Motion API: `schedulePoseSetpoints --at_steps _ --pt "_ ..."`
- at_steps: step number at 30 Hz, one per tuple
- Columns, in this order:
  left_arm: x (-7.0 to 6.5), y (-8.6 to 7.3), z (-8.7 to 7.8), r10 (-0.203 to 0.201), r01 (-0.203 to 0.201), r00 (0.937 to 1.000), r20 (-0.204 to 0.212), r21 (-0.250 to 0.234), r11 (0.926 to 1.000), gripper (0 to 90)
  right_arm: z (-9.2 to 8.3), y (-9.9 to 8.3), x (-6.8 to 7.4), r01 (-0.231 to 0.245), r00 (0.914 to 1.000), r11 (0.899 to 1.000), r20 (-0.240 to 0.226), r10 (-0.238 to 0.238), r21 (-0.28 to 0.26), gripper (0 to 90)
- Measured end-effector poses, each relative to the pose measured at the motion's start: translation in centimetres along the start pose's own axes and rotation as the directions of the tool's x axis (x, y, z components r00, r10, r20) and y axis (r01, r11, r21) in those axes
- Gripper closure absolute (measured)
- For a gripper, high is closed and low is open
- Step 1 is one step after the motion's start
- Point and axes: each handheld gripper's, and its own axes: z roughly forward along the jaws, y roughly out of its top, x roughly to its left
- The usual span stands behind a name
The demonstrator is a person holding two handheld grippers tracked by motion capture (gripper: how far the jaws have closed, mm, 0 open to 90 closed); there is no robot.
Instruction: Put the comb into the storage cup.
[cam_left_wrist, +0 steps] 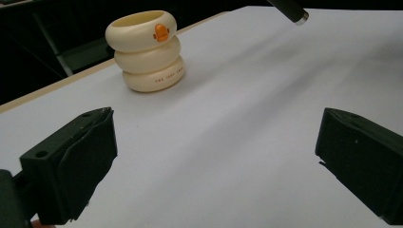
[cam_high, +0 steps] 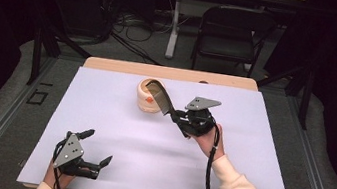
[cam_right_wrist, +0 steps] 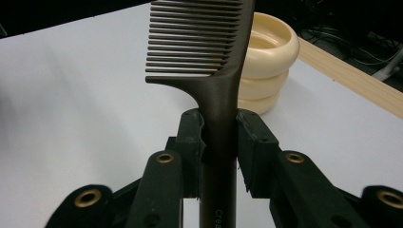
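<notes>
The right gripper [cam_right_wrist: 219,142] clamps the handle of a dark brown, wide-toothed plastic comb [cam_right_wrist: 209,57], its toothed end held over the mouth of a cream, ribbed holder shaped like three stacked rings with a small orange duck face [cam_left_wrist: 145,50], which stands toward the far side of the white table [cam_high: 125,133]. The comb looks light, stiff and smooth, so it may swivel between the pads; the thick handle just below the teeth, where it is gripped now, seems the soundest hold. The left gripper [cam_high: 92,151] rests near the table's near edge with its jaws wide apart and nothing between them. Count: one comb, one holder, two grippers
</notes>
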Motion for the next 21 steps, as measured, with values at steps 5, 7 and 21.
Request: schedulePoseSetpoints --at_steps 5,7,21 --pt "0.0 0.0 0.0 -0.002 0.002 1.0000 -0.002 0.003 1.0000 0.3 0.1 0.4 0.1 0.007 1.0000 1.000 0.000 -0.007 -0.009 72.1" --pt "0.0 0.0 0.1 -0.002 0.002 1.0000 -0.003 0.004 1.0000 0.3 0.1 0.5 0.0 0.005 1.0000 1.000 -0.001 -0.005 -0.013 72.1" --pt "0.0 0.0 0.0 0.000 0.000 1.0000 -0.004 0.003 1.0000 0.3 0.7 1.7 -0.2 0.014 0.9999 1.000 0.004 -0.014 -0.024 72.1"
